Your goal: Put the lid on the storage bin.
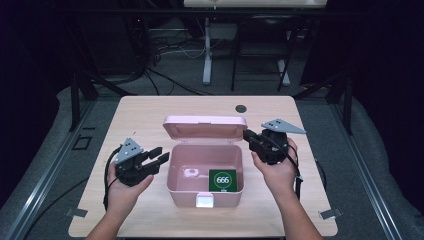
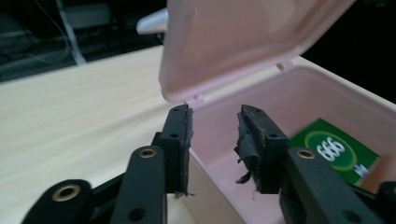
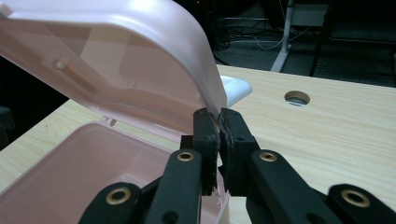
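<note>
Pink plastic box [image 1: 205,192], one, mid-table, lid [image 1: 205,128] raised at the back edge.
Right gripper [image 3: 218,122] pinches the lid's right edge; left gripper [image 2: 214,126] stands parted at the box's left rim. One green card [image 1: 222,180] lies inside; bare table [image 1: 145,107] all round.

Black claw [image 2: 212,140] arms carry brass-ringed screw holes and frayed dark pads [image 2: 246,140].

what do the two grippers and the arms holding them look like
Both are black two-jaw tools. The left gripper and right gripper each carry a grey three-cornered plate dotted with small holes, and a black cable trails from each. Brass-coloured rivets mark the jaw links, and the left's pads are frayed. The forearms show no sleeves.
</note>
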